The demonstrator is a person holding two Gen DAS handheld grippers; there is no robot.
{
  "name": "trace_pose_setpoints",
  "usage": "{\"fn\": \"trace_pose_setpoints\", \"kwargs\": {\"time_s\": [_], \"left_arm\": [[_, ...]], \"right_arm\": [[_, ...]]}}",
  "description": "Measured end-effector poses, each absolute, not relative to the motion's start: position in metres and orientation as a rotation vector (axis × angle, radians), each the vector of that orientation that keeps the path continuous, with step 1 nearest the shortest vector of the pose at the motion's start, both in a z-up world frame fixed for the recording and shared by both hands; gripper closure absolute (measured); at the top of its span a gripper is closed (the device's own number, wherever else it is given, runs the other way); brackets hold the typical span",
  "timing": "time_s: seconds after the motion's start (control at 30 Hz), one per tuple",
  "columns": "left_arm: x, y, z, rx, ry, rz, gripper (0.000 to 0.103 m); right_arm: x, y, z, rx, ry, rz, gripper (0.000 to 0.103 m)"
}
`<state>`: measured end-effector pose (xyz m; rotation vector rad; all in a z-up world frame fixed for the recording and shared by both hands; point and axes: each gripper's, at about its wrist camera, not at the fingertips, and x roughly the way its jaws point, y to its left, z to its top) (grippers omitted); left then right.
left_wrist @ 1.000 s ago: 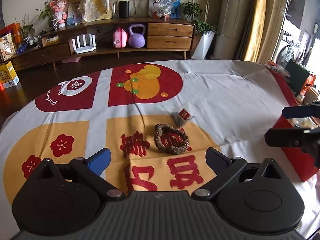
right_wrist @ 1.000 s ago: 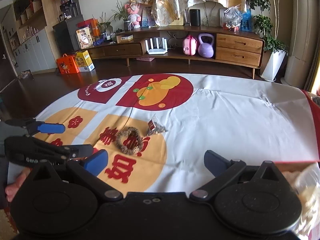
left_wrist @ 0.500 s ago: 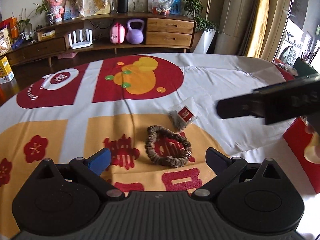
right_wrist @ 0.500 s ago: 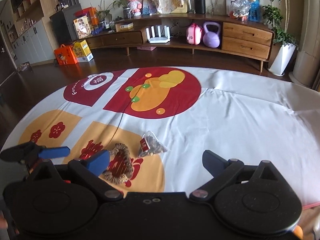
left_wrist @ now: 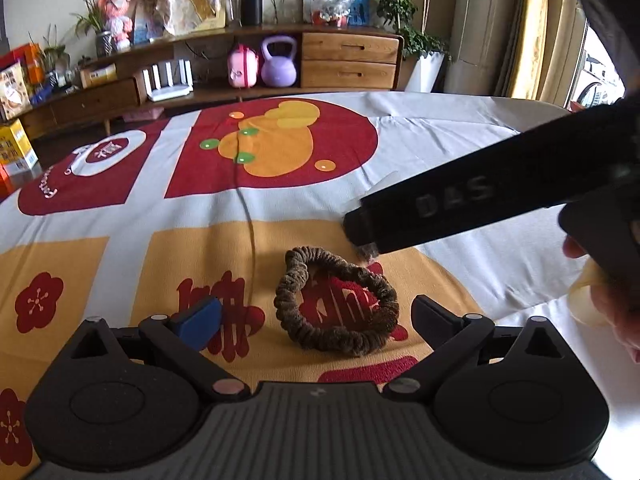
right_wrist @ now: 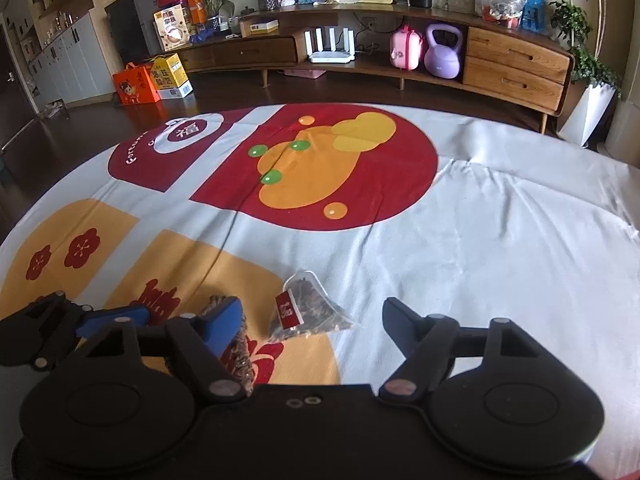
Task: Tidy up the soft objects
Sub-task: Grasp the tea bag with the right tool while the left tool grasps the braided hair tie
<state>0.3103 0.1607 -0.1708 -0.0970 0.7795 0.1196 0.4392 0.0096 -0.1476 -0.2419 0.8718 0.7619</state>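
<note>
Both tools stand wide with nothing in them: left tool [left_wrist: 316,316] straddles the brown ruffled fabric hair scrunchie [left_wrist: 336,301] lying flat on the printed tablecloth of the table [left_wrist: 440,152], right tool [right_wrist: 312,320] frames the clear pyramid tea bag with red tag [right_wrist: 308,312] just beside it. Both look light and limp; I'd pinch the scrunchie across one side of its ring, and take the tea bag by its body, gently, since the mesh may crush. From the left wrist the right tool's finger covers the tea bag; from the right wrist the scrunchie is mostly behind the blue pad.
</note>
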Motion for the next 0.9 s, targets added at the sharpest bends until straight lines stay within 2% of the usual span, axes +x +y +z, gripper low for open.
{"fn": "trace_pose_setpoints", "kwargs": {"time_s": [0.03, 0.17, 0.2, 0.3, 0.33, 0.5, 0.67, 0.8, 0.83, 0.9], "left_arm": [[0.311, 0.159, -0.171, -0.09, 0.774, 0.126, 0.002], [0.311, 0.153, -0.174, -0.057, 0.758, 0.143, 0.003], [0.311, 0.151, -0.175, -0.047, 0.756, 0.146, 0.004], [0.31, 0.149, -0.176, -0.034, 0.743, 0.148, 0.012], [0.309, 0.148, -0.176, -0.031, 0.739, 0.147, 0.017], [0.307, 0.146, -0.174, -0.04, 0.728, 0.138, 0.041], [0.305, 0.147, -0.17, -0.049, 0.726, 0.134, 0.066], [0.304, 0.15, -0.169, -0.055, 0.73, 0.134, 0.074], [0.304, 0.151, -0.168, -0.061, 0.732, 0.133, 0.079], [0.303, 0.154, -0.167, -0.074, 0.736, 0.136, 0.08]], "right_arm": [[0.44, 0.011, -0.149, -0.244, 0.872, 0.762, 0.029], [0.44, 0.016, -0.155, -0.241, 0.886, 0.781, 0.044], [0.44, 0.018, -0.157, -0.245, 0.888, 0.783, 0.05], [0.44, 0.018, -0.158, -0.239, 0.892, 0.796, 0.056], [0.44, 0.018, -0.158, -0.232, 0.893, 0.796, 0.058], [0.44, 0.017, -0.157, -0.202, 0.893, 0.804, 0.079], [0.439, 0.013, -0.157, -0.159, 0.903, 0.795, 0.089], [0.434, 0.009, -0.156, -0.149, 0.892, 0.788, 0.091], [0.432, 0.007, -0.156, -0.141, 0.891, 0.786, 0.092], [0.43, 0.003, -0.154, -0.129, 0.885, 0.786, 0.092]]}}
